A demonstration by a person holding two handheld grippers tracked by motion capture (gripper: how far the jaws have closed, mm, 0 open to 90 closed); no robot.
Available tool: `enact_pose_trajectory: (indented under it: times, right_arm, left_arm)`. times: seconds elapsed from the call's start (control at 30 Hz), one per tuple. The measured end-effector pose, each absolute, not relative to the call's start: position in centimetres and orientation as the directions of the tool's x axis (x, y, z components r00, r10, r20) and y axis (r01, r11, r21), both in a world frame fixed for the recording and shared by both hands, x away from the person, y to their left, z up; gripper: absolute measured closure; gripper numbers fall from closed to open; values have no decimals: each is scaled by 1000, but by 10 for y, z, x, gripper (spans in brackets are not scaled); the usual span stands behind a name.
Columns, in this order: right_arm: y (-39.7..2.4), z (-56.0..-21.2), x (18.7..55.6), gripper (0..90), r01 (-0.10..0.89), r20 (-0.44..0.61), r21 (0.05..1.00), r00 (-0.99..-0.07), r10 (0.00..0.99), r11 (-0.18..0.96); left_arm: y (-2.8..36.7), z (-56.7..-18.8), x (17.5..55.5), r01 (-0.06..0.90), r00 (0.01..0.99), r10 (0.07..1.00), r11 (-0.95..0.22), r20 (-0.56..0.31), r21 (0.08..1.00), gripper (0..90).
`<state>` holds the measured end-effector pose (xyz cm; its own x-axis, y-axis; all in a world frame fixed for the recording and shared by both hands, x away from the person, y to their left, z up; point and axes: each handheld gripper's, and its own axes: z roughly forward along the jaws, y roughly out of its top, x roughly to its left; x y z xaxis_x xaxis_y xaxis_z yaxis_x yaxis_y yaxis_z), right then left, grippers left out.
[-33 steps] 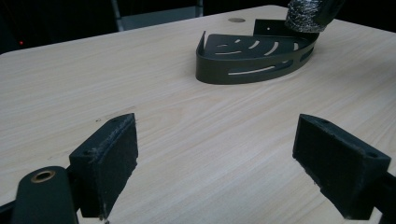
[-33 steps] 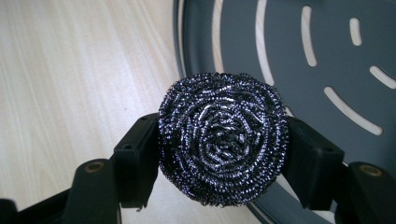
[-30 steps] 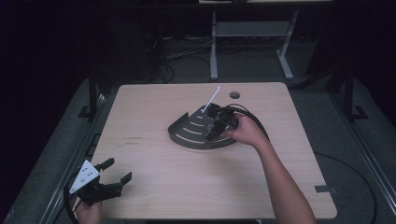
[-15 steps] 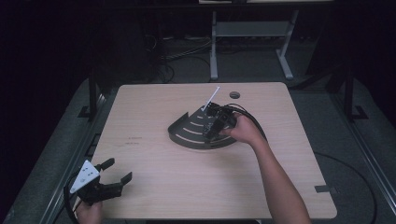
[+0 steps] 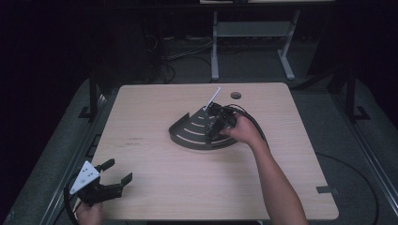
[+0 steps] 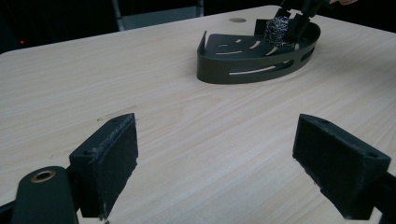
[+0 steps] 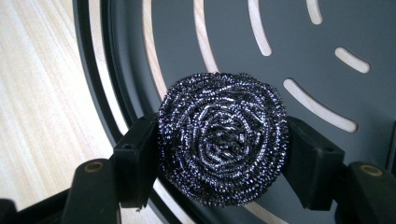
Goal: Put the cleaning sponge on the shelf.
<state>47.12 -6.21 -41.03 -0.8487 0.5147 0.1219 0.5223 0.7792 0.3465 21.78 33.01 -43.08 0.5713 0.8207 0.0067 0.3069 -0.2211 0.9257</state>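
A person's right gripper (image 5: 212, 123) clamps a steel-wool scourer (image 7: 223, 138) between its two black pads (image 7: 136, 161), one pressing on each side of the coil. In the right gripper view the scourer hangs over the slotted floor of a dark corner rack (image 7: 299, 51), with the rack's curved rim and bare wood showing to the left. From the high view, the rack (image 5: 187, 136) sits near the middle of the table (image 5: 155, 103), a little toward its far side, and the right hand (image 5: 244, 132) reaches in over the rack's right half. A white stick (image 5: 212, 99) stands up at a slant from behind the gripper. In the left gripper view, the scourer (image 6: 277, 31) shows inside the rack (image 6: 243, 70), close to its back wall, with the right gripper's jaws on either side of it. The left gripper (image 5: 118, 172) rests at the table's near left corner, well apart from the rack, its jaws spread wide with only bare tabletop between the pads (image 6: 114, 161). A small round hole (image 5: 235, 95) marks the tabletop beyond the rack.
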Motion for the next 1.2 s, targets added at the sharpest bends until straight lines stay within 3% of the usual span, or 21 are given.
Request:
enact_pose_trajectory:
  times: [1.2]
  right_arm:
    - [-55, -436, 482, 328, 555, 157, 313, -830, 534, 770]
  left_arm:
    - [329, -432, 219, 314, 569, 822, -229, 10, 922, 135]
